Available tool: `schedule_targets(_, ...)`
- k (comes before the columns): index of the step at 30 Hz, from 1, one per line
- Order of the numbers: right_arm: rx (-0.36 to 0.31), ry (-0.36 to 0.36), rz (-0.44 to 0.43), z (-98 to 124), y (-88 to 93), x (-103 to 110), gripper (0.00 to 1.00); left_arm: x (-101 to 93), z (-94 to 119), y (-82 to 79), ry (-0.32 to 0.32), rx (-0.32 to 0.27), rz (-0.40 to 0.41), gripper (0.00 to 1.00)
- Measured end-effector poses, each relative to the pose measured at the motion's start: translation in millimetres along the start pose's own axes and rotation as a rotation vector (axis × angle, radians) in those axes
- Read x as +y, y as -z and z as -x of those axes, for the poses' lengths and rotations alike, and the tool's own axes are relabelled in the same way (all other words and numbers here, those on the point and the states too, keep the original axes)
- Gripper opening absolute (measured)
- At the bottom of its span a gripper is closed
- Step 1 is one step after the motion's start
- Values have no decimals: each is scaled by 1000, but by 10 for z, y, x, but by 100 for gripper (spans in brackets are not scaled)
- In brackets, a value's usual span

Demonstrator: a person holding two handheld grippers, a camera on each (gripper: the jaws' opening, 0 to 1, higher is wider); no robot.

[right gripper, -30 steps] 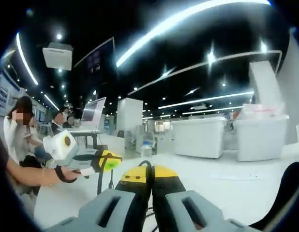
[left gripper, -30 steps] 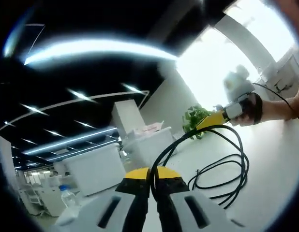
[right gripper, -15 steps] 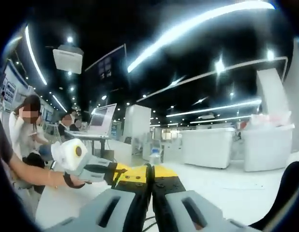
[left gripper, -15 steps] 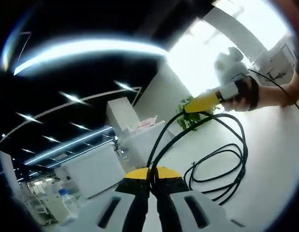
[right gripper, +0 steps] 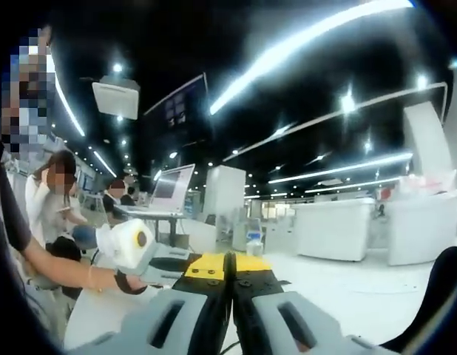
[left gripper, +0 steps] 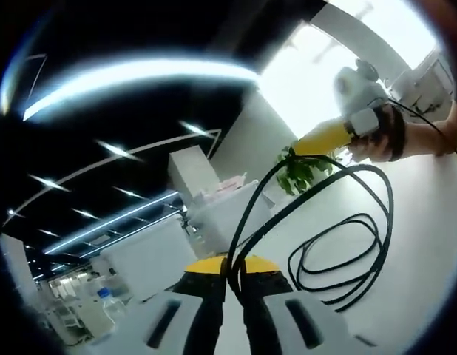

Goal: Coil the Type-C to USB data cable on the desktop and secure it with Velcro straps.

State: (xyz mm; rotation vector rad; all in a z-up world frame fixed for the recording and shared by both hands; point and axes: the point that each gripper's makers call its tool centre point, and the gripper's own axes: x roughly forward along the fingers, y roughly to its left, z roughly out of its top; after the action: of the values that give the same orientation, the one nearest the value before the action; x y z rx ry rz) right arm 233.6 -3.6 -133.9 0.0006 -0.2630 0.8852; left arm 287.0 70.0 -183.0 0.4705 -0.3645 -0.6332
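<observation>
The black data cable [left gripper: 361, 168] rises in two strands from my left gripper [left gripper: 228, 265], which is shut on it at the bottom of the left gripper view. The strands arch over to my right gripper [left gripper: 296, 151], held by a hand at the upper right and shut on the cable. More of the cable lies in loose loops [left gripper: 376, 248] on the white desktop [left gripper: 428, 222]. In the right gripper view my right gripper [right gripper: 228, 260] is shut with a thin dark strand between its jaws. The left gripper [right gripper: 169, 265] sits close behind it on the left, tips hidden.
White storage boxes [left gripper: 221, 214] [right gripper: 332, 229], a water bottle [right gripper: 252, 240] and a green plant [left gripper: 302, 171] stand along the far side of the desktop. Beyond its left end, seated people work at a laptop [right gripper: 169, 188]. A dark rounded object [right gripper: 435, 296] lies at the right.
The two grippers have come closer together. The right gripper has risen, lifting the cable arch higher above the loops. The loops on the desktop have stayed put.
</observation>
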Motion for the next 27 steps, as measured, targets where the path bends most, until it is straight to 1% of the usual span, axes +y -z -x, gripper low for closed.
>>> schedule_targets(7, 0, -38, -8, -26, 28, 121, 0, 38, 15, -43, -18, -10, -25, 9)
schedule_targets(10, -1, -57, -28, -38, 35, 155, 0, 25, 22, -57, -16, -12, -34, 9)
schedule_targets(14, 23, -71, -29, -86, 106, 198, 0, -23, 15, -81, -2, -22, -51, 9)
schedule_targets(15, 69, -24, 51, -69, 158, 105, 0, -35, 10, -73, 0, -18, -62, 9)
schedule_targets(16, 74, -4, 77, -64, 151, 68, 0, -36, 8, -67, 1, -15, -71, 8)
schedule_targets(17, 66, 80, 141, -30, 80, -103, 0, -37, 6, -40, 4, 0, -109, 5)
schedule_targets(18, 97, 143, 166, 16, 104, -289, 1, -30, 8, -40, -2, 0, -122, 5)
schedule_targets(19, 152, 143, 197, 45, 196, -377, 1, -14, 10, -42, -7, 2, -140, 5)
schedule_targets(20, 189, 161, 197, 72, 277, -454, 1, -18, 12, -43, -7, 2, -143, 4)
schedule_targets(21, 228, 207, 169, 112, 396, -585, 2, -16, 14, -44, -7, 2, -143, 4)
schedule_targets(22, 246, 228, 141, 131, 508, -681, 5, -12, 16, -50, -7, 0, -139, 4)
schedule_targets(23, 272, 246, 119, 151, 633, -775, 11, -7, 17, -54, -9, -1, -135, 4)
schedule_targets(24, 316, 255, 99, 168, 780, -835, 15, -7, 18, -54, -10, -1, -136, 4)
schedule_targets(25, 370, 249, 101, 182, 930, -875, 18, -6, 20, -57, -11, -1, -140, 4)
schedule_targets(26, 412, 250, 104, 195, 1052, -901, 18, -6, 21, -63, -11, -3, -142, 4)
schedule_targets(27, 441, 252, 84, 201, 1160, -907, 18, -4, 23, -71, -12, -5, -145, 4)
